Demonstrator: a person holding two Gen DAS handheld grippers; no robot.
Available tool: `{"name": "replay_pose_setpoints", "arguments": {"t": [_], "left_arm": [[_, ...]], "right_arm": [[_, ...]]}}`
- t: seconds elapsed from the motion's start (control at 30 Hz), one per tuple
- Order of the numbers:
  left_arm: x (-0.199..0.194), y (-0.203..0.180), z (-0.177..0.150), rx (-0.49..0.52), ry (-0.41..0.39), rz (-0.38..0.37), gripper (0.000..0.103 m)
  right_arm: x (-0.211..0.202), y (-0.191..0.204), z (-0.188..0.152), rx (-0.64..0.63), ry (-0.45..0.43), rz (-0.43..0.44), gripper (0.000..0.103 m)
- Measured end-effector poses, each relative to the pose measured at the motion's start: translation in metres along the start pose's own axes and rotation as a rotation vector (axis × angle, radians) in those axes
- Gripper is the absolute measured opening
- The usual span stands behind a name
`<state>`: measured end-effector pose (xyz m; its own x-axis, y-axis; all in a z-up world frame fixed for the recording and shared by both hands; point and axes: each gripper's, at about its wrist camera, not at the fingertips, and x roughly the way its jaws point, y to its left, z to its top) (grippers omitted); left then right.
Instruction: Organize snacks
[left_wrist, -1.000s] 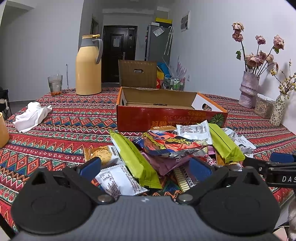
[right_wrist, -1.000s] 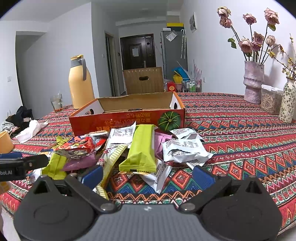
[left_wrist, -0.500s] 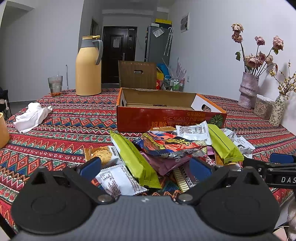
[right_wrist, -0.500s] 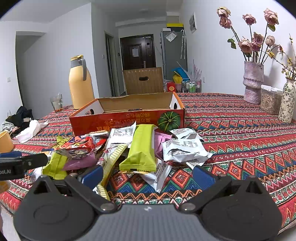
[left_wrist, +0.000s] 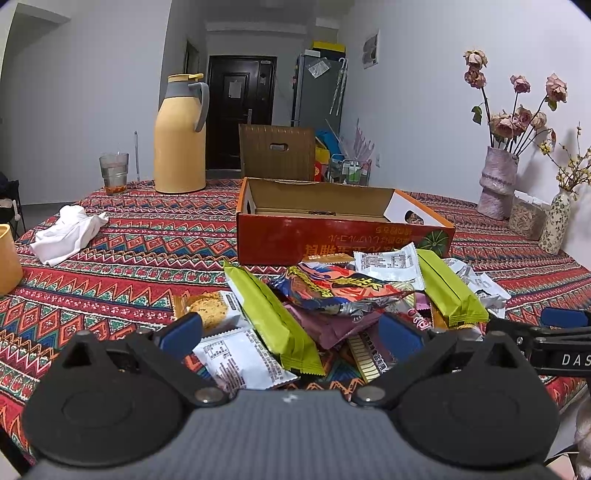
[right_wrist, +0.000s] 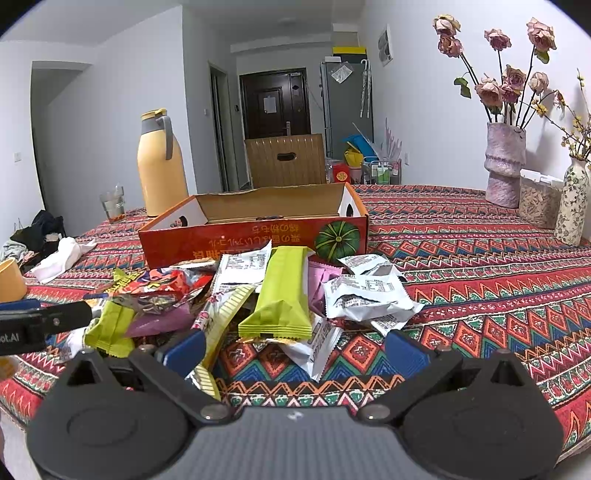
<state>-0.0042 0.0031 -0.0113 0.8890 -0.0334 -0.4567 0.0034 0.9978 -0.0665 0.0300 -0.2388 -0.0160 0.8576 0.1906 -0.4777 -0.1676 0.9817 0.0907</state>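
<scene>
Left wrist | left claw (left_wrist: 290, 334) wide over snack pile (left_wrist: 343, 295) | right claw (right_wrist: 295, 349) wide, empty

Left gripper (left_wrist: 290, 335) held low at the bottom centre of its frame, blue-padded fingers (left_wrist: 181, 331) spread wide and gripping nothing; right gripper (right_wrist: 294, 352) likewise low and centred, jaws wide apart and empty; its tip also shows at the left view's right edge.
</scene>
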Motion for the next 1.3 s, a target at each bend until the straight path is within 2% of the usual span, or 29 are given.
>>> {"name": "replay_pose_setpoints", "arguments": {"t": [0.83,0.97,1.07,1.23,1.3], "left_arm": [[-0.002,-0.001,0.000,0.003,-0.009,-0.010,0.103],[-0.001,-0.001,0.001,0.002,-0.012,-0.014,0.103],[0.000,0.000,0.002,-0.002,-0.012,-0.012,0.103],[0.001,0.003,0.003,-0.014,-0.012,-0.002,0.103],[0.002,0.004,0.003,-0.016,-0.010,0.000,0.103]], "right_arm": [[-0.002,-0.001,-0.002,0.005,-0.008,0.006,0.102],[0.005,0.000,0.005,-0.013,-0.011,-0.009,0.088],[0.012,0.001,0.012,-0.024,-0.016,0.000,0.083],[0.028,0.000,0.033,-0.023,0.002,0.067,0.071],[0.038,0.001,0.040,-0.030,0.016,0.076,0.062]]}}
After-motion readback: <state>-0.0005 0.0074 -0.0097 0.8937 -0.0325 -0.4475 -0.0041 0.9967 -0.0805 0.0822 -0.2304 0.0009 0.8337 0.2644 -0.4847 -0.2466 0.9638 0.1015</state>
